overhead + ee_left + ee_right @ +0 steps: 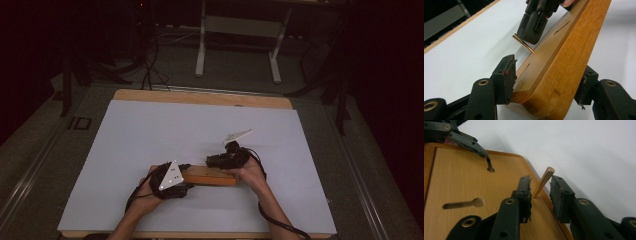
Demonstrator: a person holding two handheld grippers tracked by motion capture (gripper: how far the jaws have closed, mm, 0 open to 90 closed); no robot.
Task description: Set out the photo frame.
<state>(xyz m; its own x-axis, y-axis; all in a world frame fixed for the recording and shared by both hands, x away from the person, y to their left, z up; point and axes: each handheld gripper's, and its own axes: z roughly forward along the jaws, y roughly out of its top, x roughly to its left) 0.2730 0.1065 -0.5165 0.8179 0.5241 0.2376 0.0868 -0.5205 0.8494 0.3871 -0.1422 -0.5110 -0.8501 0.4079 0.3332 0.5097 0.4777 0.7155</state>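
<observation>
**A:** While the wooden board [212, 175] sits on the white tabletop [150, 135] near the front edge, what's the left hand-held gripper [184, 176] doing with it?

**B:** It's straddling the board's left end. In the left gripper view one pad [507, 77] is right up against the top face, and the other pad [584, 87] is at the underside, though I can't tell for sure if that one presses. Looks like a grip on the board, which is tipped up on edge there.

**A:** And the right hand-held gripper [541, 192]?

**B:** Released. Its jaws stand apart on either side of a thin brass pin [542, 182], which leans in the gap, foot on the board's face near the edge. Neither pad squeezes it. The board also has keyhole slots [464, 203] cut in it.
</observation>
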